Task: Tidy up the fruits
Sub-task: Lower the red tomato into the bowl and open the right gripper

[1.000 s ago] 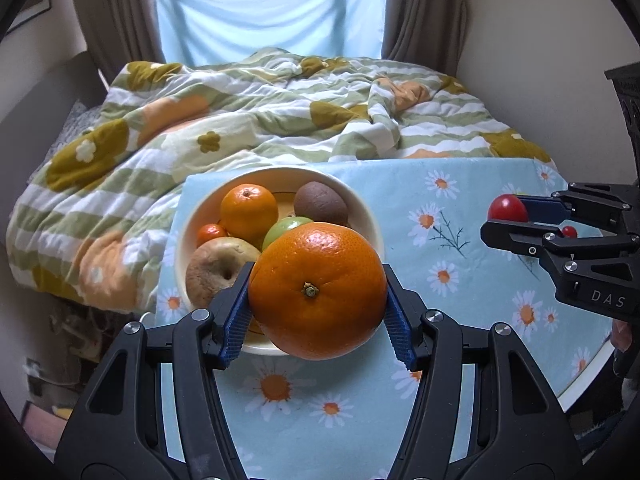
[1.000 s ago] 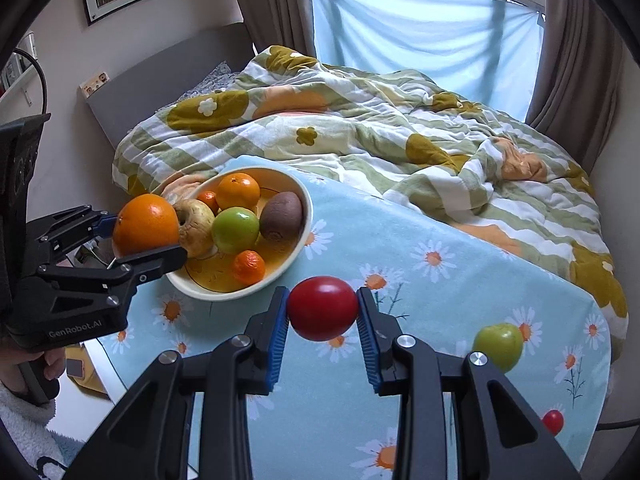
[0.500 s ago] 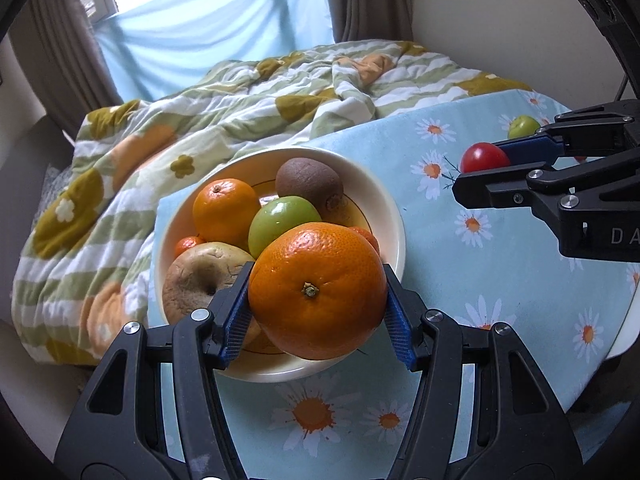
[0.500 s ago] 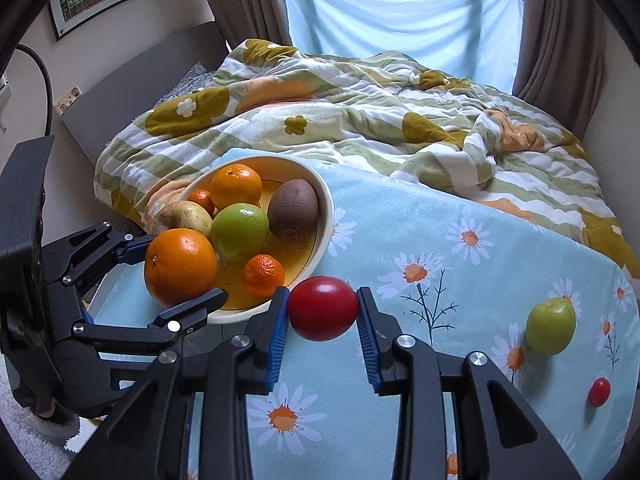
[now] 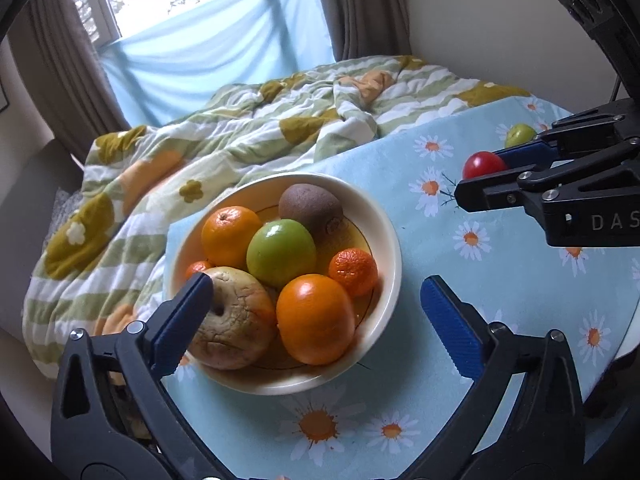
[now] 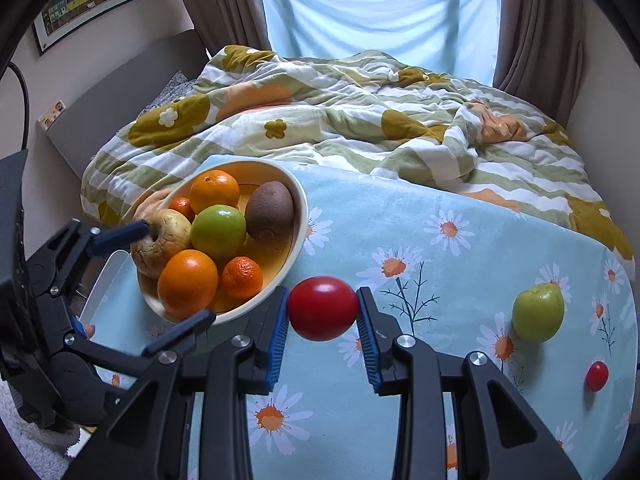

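Observation:
A cream bowl [image 5: 394, 256] [image 6: 301, 216] sits on the daisy tablecloth and holds several fruits. A large orange [image 5: 315, 318] [image 6: 188, 278] lies at its near edge, beside a blemished apple [image 5: 236, 320], a green apple [image 5: 281, 252], a kiwi [image 5: 311, 207], an orange [image 5: 230, 236] and a mandarin [image 5: 354, 271]. My left gripper [image 5: 316, 300] [image 6: 172, 276] is open, its jaws straddling the bowl's near side. My right gripper [image 6: 322, 312] [image 5: 486, 170] is shut on a red tomato [image 6: 323, 307] [image 5: 484, 164], held right of the bowl.
A green apple [image 6: 538, 312] [image 5: 519, 134] and a small red tomato [image 6: 597, 376] lie on the tablecloth [image 6: 440, 280] at the right. A bed with a flowered duvet [image 6: 360, 120] lies beyond the table. A white object [image 6: 102, 280] sits by the table's left edge.
My left gripper has opened and let go of the large orange, which now lies in the bowl. The right gripper still holds the tomato and has moved a little nearer the bowl.

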